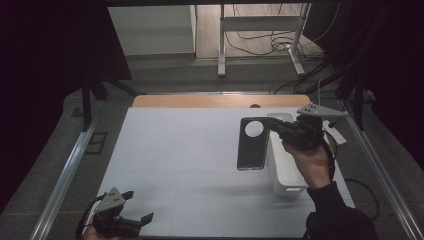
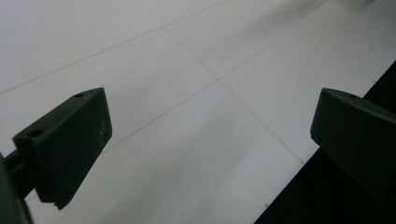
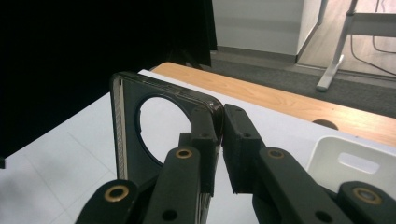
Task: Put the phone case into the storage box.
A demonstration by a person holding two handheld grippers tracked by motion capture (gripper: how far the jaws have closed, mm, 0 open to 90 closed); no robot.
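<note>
Phone case in right gripper, beside white bin

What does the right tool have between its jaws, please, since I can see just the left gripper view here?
Observer: The right tool is shut on the edge of a dark phone case with a round camera cutout.
Operator: Thank you. Is the case lying on the table?
Observer: No, it is held up above the white table, with its shadow beneath.
Operator: Is anything close to it?
Observer: Yes, a white bin stands just to its right in the high view.
</note>
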